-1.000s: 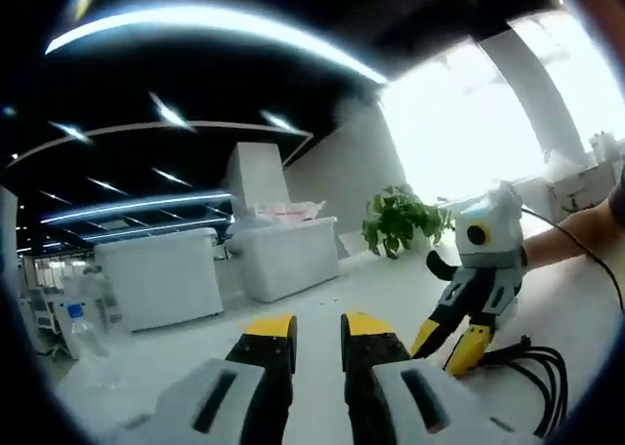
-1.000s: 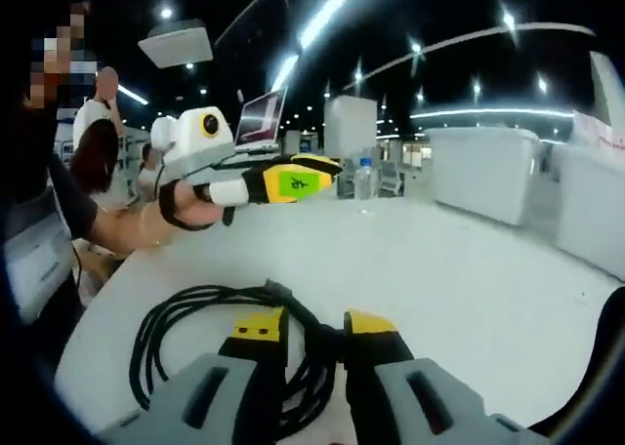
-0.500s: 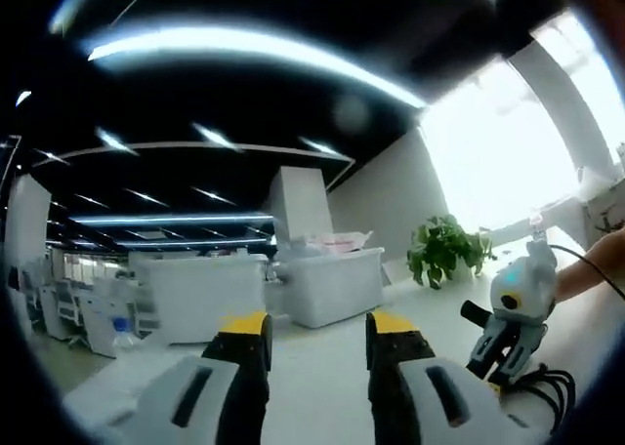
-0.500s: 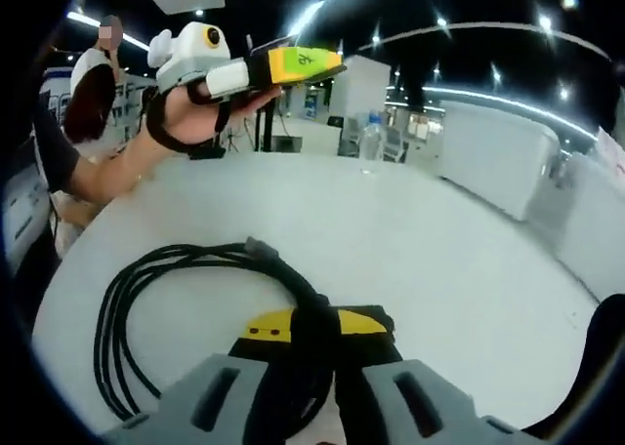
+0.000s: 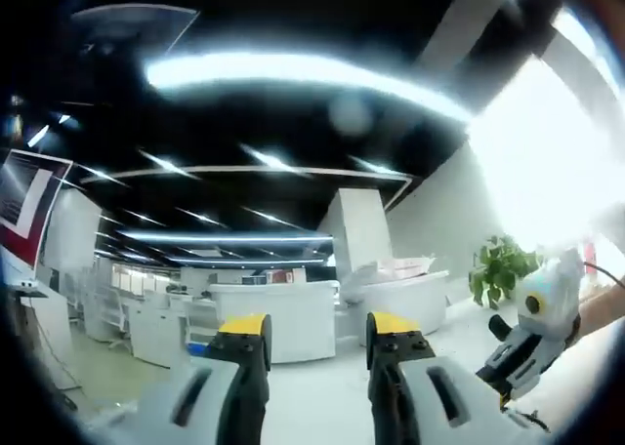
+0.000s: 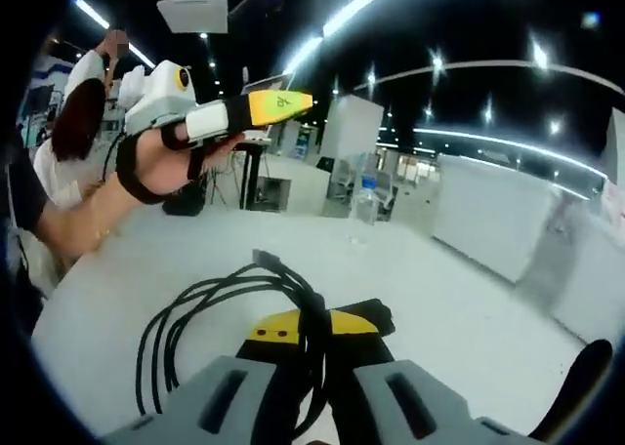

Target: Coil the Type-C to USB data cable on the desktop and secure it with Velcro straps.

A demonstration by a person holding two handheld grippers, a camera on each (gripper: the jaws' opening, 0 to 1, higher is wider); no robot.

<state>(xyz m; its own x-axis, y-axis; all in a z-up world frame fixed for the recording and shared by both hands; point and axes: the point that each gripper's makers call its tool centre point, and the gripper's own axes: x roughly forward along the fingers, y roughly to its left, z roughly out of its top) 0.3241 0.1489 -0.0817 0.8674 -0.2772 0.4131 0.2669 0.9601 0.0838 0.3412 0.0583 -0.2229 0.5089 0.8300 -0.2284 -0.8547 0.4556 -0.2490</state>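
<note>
- Right gripper (image 6: 314,326), lower centre of the right gripper view: yellow-tipped jaws pressed together on the black cable (image 6: 229,303), clamping a bundle of its strands.
- From that clamp, cable loops fanned out to the lower left of the frame over the white table (image 6: 459,299); whether resting on it or lifted just clear could not be told. One plug end (image 6: 266,261) stuck up just above centre.
- Upper left of the same view: left gripper (image 6: 283,103) held in the air by a hand (image 6: 161,162) with a black strap, well apart from the cable, yellow tips together as far as could be made out.
- Clear water bottle (image 6: 363,199) stood upright at the far side of the table, centre of the frame.
- Left gripper (image 5: 317,333), bottom centre of the left gripper view: jaws parted by a narrow gap, nothing between them, aimed up toward ceiling lights and white counters (image 5: 278,313).
- Lower right edge of that view: right gripper (image 5: 518,362) seen from outside, pointing down; grip hidden there.
- Green potted plant (image 5: 498,266) at right, beside a bright window.
- No Velcro strap could be made out.
</note>
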